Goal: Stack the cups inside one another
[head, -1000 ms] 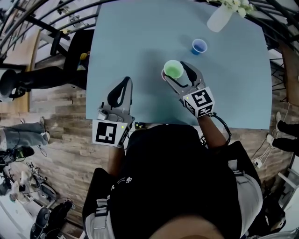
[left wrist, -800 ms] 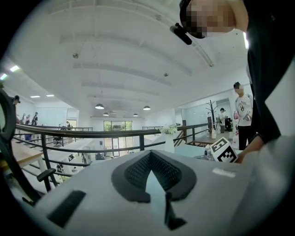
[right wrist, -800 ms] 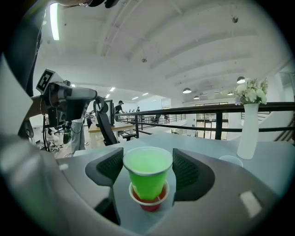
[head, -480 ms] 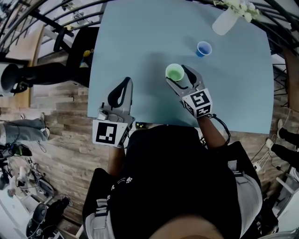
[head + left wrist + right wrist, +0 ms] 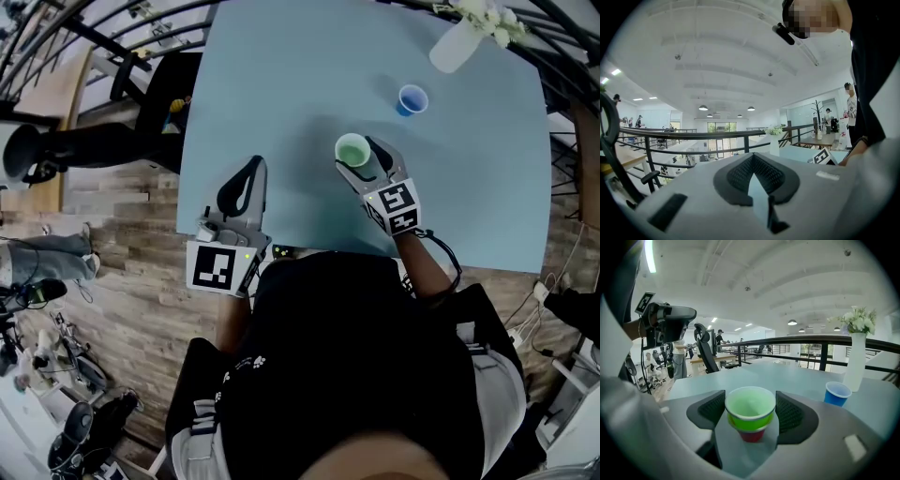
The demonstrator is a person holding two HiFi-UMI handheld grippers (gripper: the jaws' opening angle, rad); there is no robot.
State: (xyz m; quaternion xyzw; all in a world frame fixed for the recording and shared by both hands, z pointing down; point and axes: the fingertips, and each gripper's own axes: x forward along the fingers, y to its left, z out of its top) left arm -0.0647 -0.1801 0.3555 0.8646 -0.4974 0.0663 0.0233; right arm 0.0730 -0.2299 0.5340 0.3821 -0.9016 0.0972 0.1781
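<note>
**Holding a green cup seated in a red one**

Nearest, at the near left edge of the pale blue table (image 5: 281, 84), the left gripper (image 5: 249, 171) lies low over the tabletop and points toward the far side. Its own view shows the two dark pads pressed together at the tips, with nothing between them.

A little farther in and to the right, the right gripper (image 5: 361, 156) reaches over the table, tilted slightly down. Its jaws stand wide, one pad against each side of the green cup (image 5: 352, 149) just below the rim. The green cup is upright, its mouth open to the ceiling. Its lower part sits inside a red cup (image 5: 752, 435), of which only the bottom shows beneath it between the jaws. The pair is near the middle of the table, closer to the near edge than the far one.

Farther off and to the right, a blue cup (image 5: 412, 98) stands alone and upright on the table, well apart from the stacked two.

Farthest, at the far right edge, stands a white vase (image 5: 452, 49) of white flowers.
</note>
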